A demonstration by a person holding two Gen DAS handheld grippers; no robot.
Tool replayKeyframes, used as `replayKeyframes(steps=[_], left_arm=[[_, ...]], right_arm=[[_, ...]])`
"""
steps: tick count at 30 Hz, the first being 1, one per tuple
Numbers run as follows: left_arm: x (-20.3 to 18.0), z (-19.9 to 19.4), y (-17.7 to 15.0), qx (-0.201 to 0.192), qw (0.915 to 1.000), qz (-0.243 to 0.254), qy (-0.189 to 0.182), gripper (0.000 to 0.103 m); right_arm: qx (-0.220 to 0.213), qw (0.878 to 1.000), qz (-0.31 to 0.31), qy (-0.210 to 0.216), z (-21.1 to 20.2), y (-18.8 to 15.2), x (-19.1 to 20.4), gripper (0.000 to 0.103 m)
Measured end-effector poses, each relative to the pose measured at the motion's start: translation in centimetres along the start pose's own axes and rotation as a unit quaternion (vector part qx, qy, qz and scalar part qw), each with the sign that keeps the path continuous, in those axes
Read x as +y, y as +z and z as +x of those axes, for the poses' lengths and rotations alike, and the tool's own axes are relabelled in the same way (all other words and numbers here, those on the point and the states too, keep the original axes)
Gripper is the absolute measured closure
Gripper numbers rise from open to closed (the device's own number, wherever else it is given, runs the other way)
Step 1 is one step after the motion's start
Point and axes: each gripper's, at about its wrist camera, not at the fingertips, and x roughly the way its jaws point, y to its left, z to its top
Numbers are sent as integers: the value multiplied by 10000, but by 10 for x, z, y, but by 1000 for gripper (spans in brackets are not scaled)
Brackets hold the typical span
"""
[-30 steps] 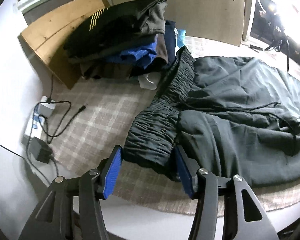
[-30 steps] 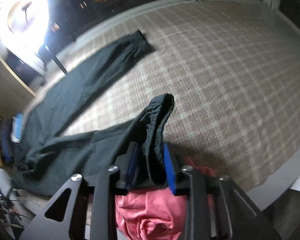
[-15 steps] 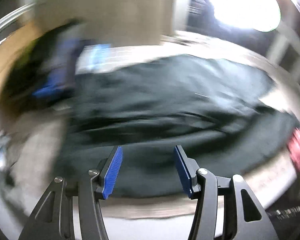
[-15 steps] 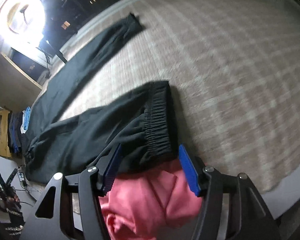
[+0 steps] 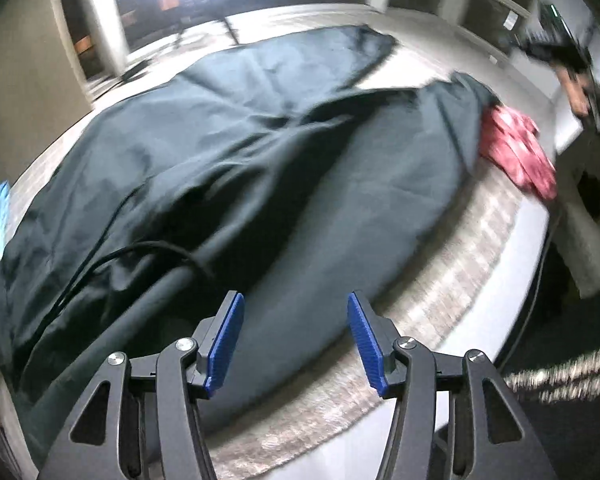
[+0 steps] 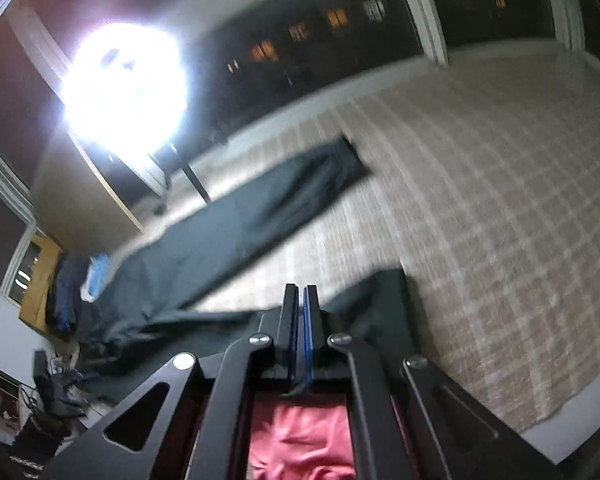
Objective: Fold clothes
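Note:
Dark grey-green track pants (image 5: 228, 168) lie spread on a plaid-covered bed (image 5: 476, 240), legs running away from the left wrist view; a black drawstring (image 5: 140, 252) loops near the waist. My left gripper (image 5: 296, 336) is open and empty, just above the near edge of the pants. In the right wrist view the pants (image 6: 236, 240) stretch across the bed (image 6: 500, 208), one leg cuff near the gripper. My right gripper (image 6: 300, 320) has its pads pressed together with nothing between them, above the near leg.
A pink garment (image 5: 516, 152) lies bunched at the bed's near edge beside the leg cuff, and shows below my right gripper (image 6: 300, 440). A stack of folded clothes (image 6: 66, 292) sits by a wooden headboard. A bright ring light (image 6: 124, 84) stands behind the bed.
The left gripper let go of the waistband and swung right along the pants. The right gripper released the leg cuff, opened, then shut empty and tilted upward.

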Motion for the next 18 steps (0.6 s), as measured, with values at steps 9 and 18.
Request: replayKeyframes(steps=[9,18], left_arm=[[-16,40,0,233,9982,560,-35,49],[-4,48,9,237,9995,180,-85,103]], right_arm=[[1076,9873,970,-648,38,-32,-49,45],[1362,9808,1316,-471,94,-43,-72,71]])
